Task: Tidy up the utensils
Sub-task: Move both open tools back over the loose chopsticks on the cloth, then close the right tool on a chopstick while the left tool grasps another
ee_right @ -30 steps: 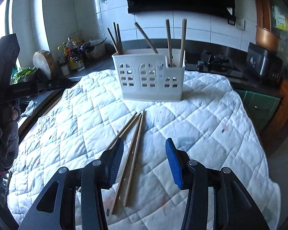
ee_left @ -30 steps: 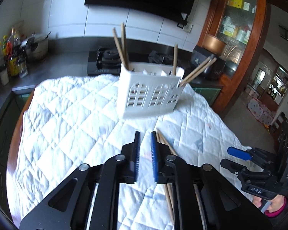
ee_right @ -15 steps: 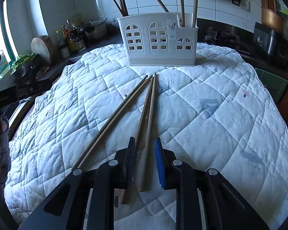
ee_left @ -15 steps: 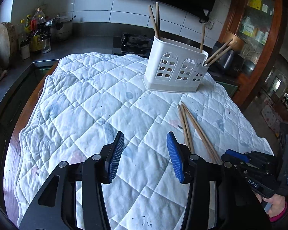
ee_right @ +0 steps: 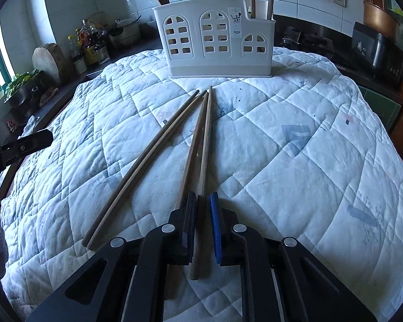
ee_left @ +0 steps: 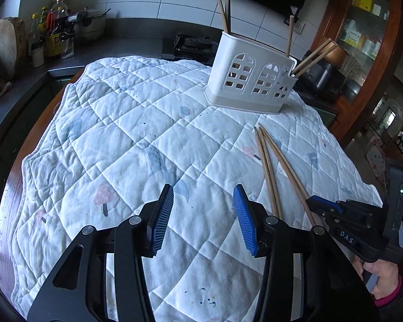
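A white utensil holder (ee_right: 215,37) stands at the far side of the quilted cloth and holds several upright chopsticks; it also shows in the left wrist view (ee_left: 251,80). Several wooden chopsticks (ee_right: 158,150) lie on the cloth in front of it, also seen in the left wrist view (ee_left: 268,161). My right gripper (ee_right: 202,212) is shut on the near end of one chopstick (ee_right: 205,139), low at the cloth. My left gripper (ee_left: 203,209) is open and empty above the cloth, left of the loose chopsticks. The right gripper (ee_left: 333,209) shows at the chopsticks' near ends.
A white quilted cloth (ee_left: 126,134) covers the table. A dark counter behind holds bottles (ee_left: 53,37), a round wooden board (ee_left: 4,45) and a stove (ee_left: 193,45). A wooden cabinet (ee_left: 362,40) stands at the right.
My left gripper opened and drew back from the holder. My right gripper moved down onto the loose chopsticks and closed on one.
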Tool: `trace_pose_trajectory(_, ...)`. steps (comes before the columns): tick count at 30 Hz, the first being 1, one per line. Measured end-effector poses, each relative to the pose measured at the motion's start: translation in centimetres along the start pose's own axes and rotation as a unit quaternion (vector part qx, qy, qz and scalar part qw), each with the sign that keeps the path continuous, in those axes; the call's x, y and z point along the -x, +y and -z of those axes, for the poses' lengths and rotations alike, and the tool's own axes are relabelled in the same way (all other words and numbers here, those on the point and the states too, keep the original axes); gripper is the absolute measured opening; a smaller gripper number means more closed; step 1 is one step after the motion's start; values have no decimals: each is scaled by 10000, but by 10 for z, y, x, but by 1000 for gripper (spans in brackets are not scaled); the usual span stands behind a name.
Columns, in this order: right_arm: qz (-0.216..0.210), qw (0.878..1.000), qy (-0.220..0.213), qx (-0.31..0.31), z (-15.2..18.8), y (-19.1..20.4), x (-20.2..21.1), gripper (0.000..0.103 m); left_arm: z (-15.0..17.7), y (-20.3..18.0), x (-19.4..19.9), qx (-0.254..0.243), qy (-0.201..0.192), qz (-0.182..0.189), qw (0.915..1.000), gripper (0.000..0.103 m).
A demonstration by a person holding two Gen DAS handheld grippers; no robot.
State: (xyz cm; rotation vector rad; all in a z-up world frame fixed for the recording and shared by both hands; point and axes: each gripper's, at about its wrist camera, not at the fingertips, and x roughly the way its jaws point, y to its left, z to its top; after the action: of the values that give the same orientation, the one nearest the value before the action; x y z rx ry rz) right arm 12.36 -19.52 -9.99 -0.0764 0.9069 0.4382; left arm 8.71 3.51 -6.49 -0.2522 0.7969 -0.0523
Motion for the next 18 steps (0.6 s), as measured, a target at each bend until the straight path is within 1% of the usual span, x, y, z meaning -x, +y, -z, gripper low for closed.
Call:
trace_pose_trajectory(7, 32, 9999, -116, -102, 1, -5, 6, 7, 9, -21, -13, -74, 216, 283, 9993, 47)
trace_pose_trajectory(10, 14, 9996, -223, -171, -1, -10, 13, 7, 12, -31, -21, -88, 339, 386, 9986, 45)
trace_pose_trajectory(16, -41, 9987, -451, -218, -3, -14, 32, 7, 17, -52, -39, -130, 505, 446, 9976, 45)
trace_pose_trajectory(18, -51, 9985, -491, -223, -3, -15, 36, 7, 17, -57, -43, -183, 516, 406, 9977, 44)
